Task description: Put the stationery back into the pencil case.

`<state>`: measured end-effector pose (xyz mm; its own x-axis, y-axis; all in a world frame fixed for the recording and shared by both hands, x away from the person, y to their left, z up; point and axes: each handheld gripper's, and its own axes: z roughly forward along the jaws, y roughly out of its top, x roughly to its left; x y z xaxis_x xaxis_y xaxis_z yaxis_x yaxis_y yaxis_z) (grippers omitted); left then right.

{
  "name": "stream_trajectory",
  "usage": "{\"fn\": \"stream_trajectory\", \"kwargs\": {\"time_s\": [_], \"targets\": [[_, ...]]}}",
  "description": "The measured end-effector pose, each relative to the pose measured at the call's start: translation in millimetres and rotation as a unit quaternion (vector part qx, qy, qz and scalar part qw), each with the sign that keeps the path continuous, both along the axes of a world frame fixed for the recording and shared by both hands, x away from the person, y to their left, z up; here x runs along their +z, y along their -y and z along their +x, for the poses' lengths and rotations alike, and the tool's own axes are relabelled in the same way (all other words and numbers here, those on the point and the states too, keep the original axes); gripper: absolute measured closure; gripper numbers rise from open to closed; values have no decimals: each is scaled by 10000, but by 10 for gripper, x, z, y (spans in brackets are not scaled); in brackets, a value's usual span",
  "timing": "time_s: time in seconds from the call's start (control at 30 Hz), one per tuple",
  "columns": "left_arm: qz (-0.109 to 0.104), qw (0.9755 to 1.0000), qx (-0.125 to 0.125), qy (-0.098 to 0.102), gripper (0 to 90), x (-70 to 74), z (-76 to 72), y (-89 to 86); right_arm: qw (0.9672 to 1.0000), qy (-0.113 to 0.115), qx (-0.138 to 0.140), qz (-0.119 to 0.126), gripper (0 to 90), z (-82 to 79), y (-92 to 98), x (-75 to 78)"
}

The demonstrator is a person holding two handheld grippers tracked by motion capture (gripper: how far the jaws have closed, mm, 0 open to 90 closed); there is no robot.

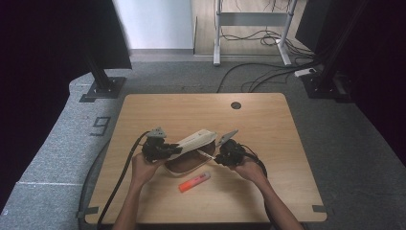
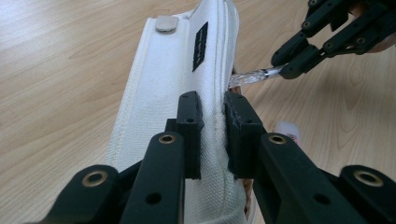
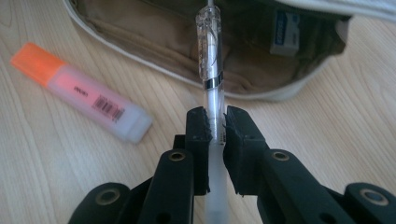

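Two tools engaged: your left tool (image 2: pixel 214 135) clamps the soft pouch (image 2: pixel 177 79) flap; right tool (image 3: pixel 215 128) grips the slick, rigid pen (image 3: pixel 210 56) mid-barrel, aimed at twelve o'clock.

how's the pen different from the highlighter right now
The pen is clear and slim; the highlighter is thick, with a pale body and an orange cap. The pen is clamped in the right gripper, its cap end pointing into the open pouch; the highlighter lies loose on the table outside the pouch, untouched. The highlighter carries a barcode label; the pen shows none. Both are capped writing tools.
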<state>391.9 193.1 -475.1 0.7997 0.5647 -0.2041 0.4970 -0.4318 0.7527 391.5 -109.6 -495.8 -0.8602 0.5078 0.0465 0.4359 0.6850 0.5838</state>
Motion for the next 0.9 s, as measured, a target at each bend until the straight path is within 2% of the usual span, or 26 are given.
{"fn": "stream_trajectory", "kwargs": {"time_s": [0.33,0.9], "targets": [[-23,10000,-6,-4,773,-3,2,1,9998,21,162,-69,782,94,-198,-23],[-76,10000,-27,-54,772,-8,7,3,9994,152,253,-171,782,249,-454,-66]]}}
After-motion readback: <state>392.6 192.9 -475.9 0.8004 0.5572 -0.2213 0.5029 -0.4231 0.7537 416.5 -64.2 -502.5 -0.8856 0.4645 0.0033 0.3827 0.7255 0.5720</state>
